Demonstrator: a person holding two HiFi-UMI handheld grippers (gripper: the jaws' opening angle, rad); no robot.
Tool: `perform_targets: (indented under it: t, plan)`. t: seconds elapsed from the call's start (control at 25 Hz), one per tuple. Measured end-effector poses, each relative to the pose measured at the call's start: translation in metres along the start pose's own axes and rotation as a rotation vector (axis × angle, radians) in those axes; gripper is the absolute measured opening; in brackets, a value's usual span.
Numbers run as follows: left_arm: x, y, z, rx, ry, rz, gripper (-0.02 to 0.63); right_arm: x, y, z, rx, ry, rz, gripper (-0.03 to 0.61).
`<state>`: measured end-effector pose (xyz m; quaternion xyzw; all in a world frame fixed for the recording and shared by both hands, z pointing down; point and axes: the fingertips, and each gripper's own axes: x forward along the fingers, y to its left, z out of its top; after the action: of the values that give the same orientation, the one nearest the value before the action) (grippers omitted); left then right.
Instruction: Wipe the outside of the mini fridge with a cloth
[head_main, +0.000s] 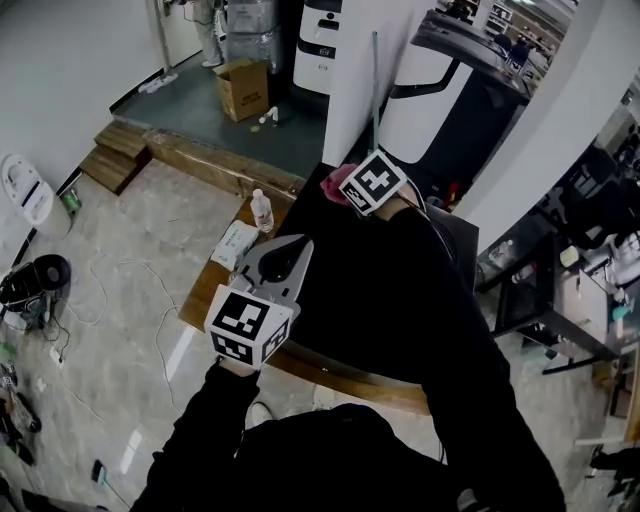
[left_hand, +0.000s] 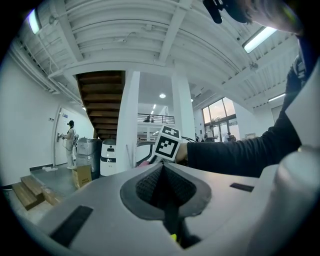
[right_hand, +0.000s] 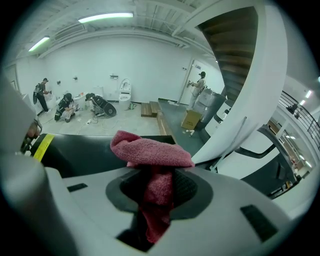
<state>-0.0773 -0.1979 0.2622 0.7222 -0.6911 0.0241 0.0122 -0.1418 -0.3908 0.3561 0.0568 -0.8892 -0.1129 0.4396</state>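
Pale marbled floor and white walls of a large hall, and only the head view lays the plan out from above.

1. Wooden desk (head_main: 203, 297), carrying a clear bottle (head_main: 262, 210) and a flat white packet (head_main: 235, 243) at its left end.
2. Mini fridge (head_main: 330, 290), black, standing on that desk. We see its top only, partly covered by the person's dark sleeves.
3. Left tongs (head_main: 290, 252), held at the fridge's left side. The left gripper view shows the two jaws pressed together with nothing between them. That view also catches the marker cube of the other tongs ahead and a person (left_hand: 68, 137) standing by a door at the far left wall.
4. Right tongs (head_main: 352, 192), at the fridge's far edge. From above we see only a pink corner beside its cube. The right gripper view supplies the rest — jaws closed on a pink-red cloth (right_hand: 150, 152), which runs down between them and bunches in a fold over their tips, with the fridge's black top just beyond. We cannot tell whether the cloth touches the fridge.
5. Cardboard box (head_main: 243, 88) on grey floor, beyond wooden steps (head_main: 120, 150).
6. People (right_hand: 65, 107) crouched along the far wall — visible in the right gripper view only.
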Motion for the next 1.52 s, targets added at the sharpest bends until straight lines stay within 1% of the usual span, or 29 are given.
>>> perform_targets:
  t: [0.16,0.48,0.6,0.8,1.04,1.2,1.36,1.44,1.52]
  plan:
    - [-0.015,0.002,0.002,0.002,-0.007,-0.034,0.006,-0.011,0.024,0.000,0.017,0.017,0.008,0.110]
    - [-0.054,-0.001,-0.001,-0.001,-0.021,-0.091,0.006,-0.034,0.088,-0.008,0.022,0.065,0.029,0.110]
    - [-0.066,-0.002,-0.003,-0.002,-0.024,-0.112,0.006,-0.041,0.111,-0.009,0.038,0.064,0.042,0.110]
    - [-0.080,-0.008,-0.007,-0.003,-0.022,-0.152,0.006,-0.054,0.141,-0.009,0.069,0.039,0.032,0.110]
    - [-0.100,-0.024,-0.018,-0.004,-0.011,-0.221,0.006,-0.074,0.188,-0.016,0.085,0.038,0.022,0.110]
    - [-0.118,-0.034,-0.023,0.001,-0.007,-0.262,0.006,-0.088,0.218,-0.021,0.107,0.044,0.037,0.110]
    - [-0.133,-0.041,-0.023,0.003,-0.008,-0.287,0.006,-0.102,0.246,-0.025,0.135,0.048,0.075,0.110]
    - [-0.138,-0.046,-0.022,0.004,-0.017,-0.281,0.006,-0.107,0.250,-0.030,0.140,0.032,0.063,0.112]
    - [-0.145,-0.051,-0.020,0.009,-0.023,-0.270,0.006,-0.113,0.248,-0.032,0.127,0.000,0.019,0.118]
